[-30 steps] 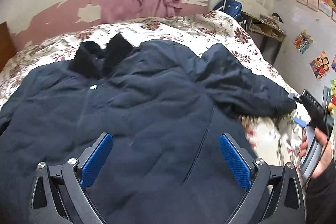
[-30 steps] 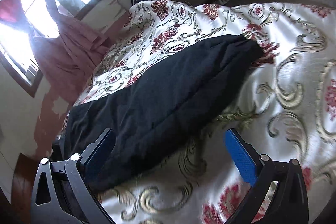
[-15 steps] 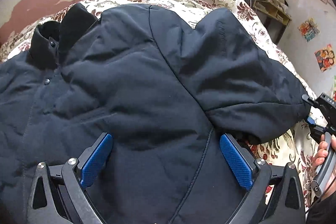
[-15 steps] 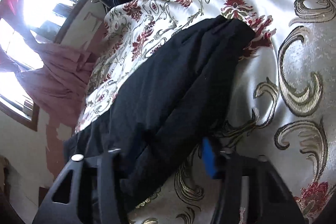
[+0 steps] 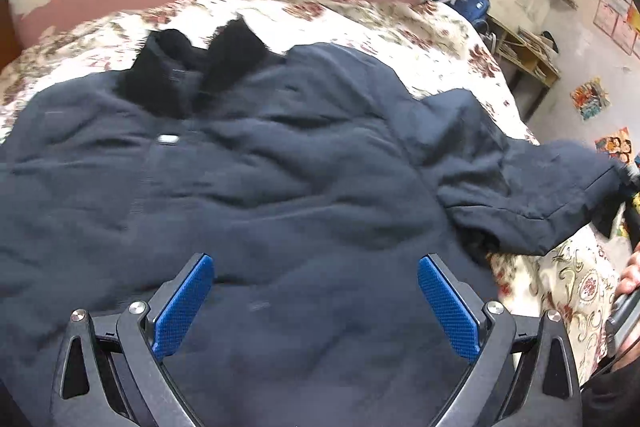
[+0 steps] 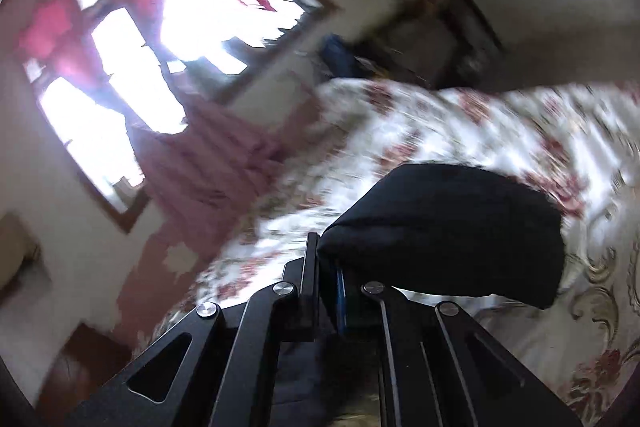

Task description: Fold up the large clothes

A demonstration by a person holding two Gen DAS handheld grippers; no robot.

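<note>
Slippage is the main risk: right tool [image 6: 328, 267], jaws having just closed on the sleeve cuff [image 6: 440, 227] of the dark jacket [image 5: 280, 207] spread on the bed [image 5: 400, 27], grips thick padding narrowly, while left tool [image 5: 316, 303] hovers spread, restraining nothing.

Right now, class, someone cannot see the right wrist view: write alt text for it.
The right gripper, jaws closed, pinches the dark jacket sleeve and holds it above a floral bedspread. Behind, blurred, a bright window with pink curtains.
</note>
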